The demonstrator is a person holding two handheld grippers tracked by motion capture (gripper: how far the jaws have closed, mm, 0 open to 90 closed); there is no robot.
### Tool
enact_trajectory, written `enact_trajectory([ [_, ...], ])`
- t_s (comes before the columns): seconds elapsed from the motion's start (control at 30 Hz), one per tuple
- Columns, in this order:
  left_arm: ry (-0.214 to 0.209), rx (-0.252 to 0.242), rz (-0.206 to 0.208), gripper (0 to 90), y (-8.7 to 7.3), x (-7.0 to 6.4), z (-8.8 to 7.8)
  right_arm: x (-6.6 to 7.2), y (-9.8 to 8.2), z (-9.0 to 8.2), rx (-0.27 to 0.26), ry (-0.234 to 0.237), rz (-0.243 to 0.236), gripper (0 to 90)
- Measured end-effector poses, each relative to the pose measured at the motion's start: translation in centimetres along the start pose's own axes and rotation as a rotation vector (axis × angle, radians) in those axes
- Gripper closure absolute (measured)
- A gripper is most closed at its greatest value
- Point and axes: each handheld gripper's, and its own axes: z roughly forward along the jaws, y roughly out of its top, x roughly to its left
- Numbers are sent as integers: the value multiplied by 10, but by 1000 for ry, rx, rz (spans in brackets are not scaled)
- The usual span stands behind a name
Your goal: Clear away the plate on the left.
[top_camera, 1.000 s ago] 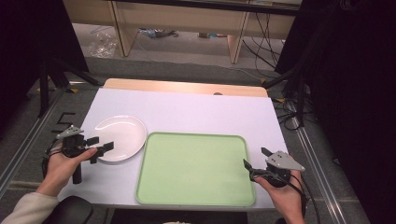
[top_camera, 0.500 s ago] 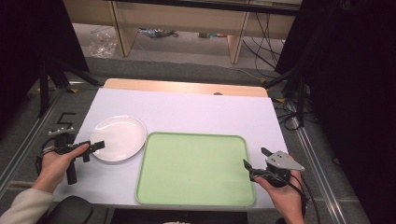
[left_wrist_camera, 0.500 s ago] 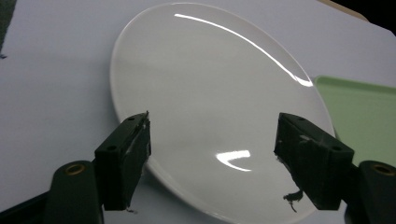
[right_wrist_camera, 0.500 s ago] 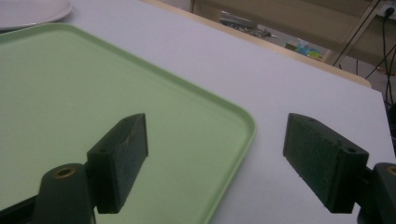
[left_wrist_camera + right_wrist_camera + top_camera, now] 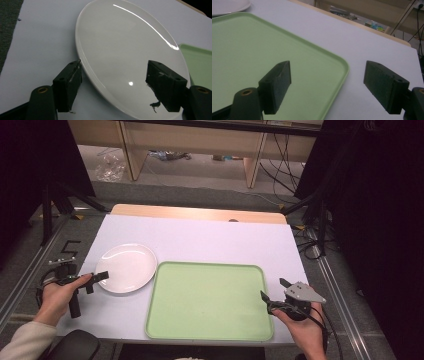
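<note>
Here the white plate (image 5: 127, 267) lies flat on the pale worktop (image 5: 210, 240), left of centre in the high view, its right rim just beside the upper left corner of the green tray (image 5: 209, 301). The left claw (image 5: 92, 281) sits at the plate's lower left edge, held by a hand (image 5: 56, 297) that enters from the lower left corner of that frame. In the left gripper view its jaws straddle the rim of the plate (image 5: 125, 50): one jaw stands outside on the worktop at lower left, almost touching the rim, and the other hangs over the plate's glossy inside at lower right. The jaws have just been closing a little, yet they remain spread and press on nothing.

The right claw (image 5: 272, 292) rests released at the tray's lower right side. In the right gripper view its jaws stand wide apart across the rounded corner of the tray (image 5: 262, 50).
</note>
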Motion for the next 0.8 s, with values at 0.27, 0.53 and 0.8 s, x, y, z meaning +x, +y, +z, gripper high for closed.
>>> enact_trajectory([
  [0.27, 5, 41, -65, 324, -4, 6, 3, 0, 0, 0, 0, 1, 1, 228],
  [0.53, -7, 48, -103, 399, -3, 9, 3, 0, 0, 0, 1, 1, 0, 228],
  [0.8, -36, 51, -151, 468, -4, 11, 4, 0, 0, 0, 8, 2, -2, 228],
])
